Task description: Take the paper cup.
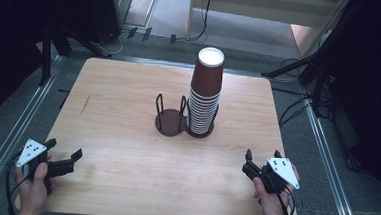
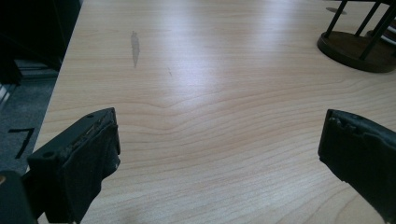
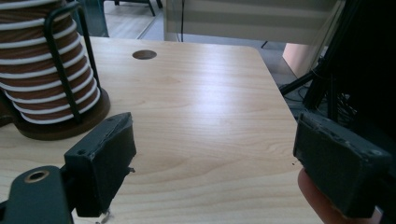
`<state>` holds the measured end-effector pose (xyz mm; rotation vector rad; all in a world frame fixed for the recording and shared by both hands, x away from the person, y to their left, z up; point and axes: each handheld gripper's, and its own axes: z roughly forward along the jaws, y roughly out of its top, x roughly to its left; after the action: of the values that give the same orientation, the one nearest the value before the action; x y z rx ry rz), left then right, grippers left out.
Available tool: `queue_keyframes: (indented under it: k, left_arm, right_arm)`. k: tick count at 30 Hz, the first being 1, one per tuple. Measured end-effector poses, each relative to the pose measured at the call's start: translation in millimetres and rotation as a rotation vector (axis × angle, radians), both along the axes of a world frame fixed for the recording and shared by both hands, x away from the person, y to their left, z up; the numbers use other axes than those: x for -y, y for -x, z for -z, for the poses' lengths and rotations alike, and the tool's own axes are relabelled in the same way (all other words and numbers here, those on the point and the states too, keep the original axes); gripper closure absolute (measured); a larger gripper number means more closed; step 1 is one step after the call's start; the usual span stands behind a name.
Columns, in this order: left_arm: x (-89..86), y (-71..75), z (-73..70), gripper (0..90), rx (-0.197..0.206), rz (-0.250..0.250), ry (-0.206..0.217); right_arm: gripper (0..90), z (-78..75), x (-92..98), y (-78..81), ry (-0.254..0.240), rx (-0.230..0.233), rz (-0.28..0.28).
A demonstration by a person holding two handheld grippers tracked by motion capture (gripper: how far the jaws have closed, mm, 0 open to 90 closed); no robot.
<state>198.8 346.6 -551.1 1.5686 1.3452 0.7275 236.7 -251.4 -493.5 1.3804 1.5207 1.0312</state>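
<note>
Your right gripper (image 1: 262, 155) (jaws apart, empty, like your left gripper (image 1: 64, 152)) sits nearer the upright cup stack (image 1: 204, 96), which stands ahead and leftward in the holder (image 1: 170, 122).

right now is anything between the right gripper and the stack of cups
Nothing visible: bare table lies between the right gripper and the cup stack. The holder's wire loops fence only the stack's lower part.

Light wood desk (image 1: 127, 133), rounded corners, w/ a faint grey smear (image 1: 85, 104) near its left side. Mid-desk sits a dark brown 2-ring cup holder (image 1: 170, 122): left ring is bare, right ring carries a tall stack of brown paper cups (image 1: 205, 93), upside down, white rims showing.
</note>
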Motion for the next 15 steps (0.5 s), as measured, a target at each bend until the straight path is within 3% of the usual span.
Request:
queue_keyframes:
  k: [15]
  left_arm:
    - [0.0,-0.4,0.1,0.0,-0.003,-0.001,0.0]
  right_arm:
    - [12.9,-15.9,-22.5,-13.1,-0.02,0.019,-0.039]
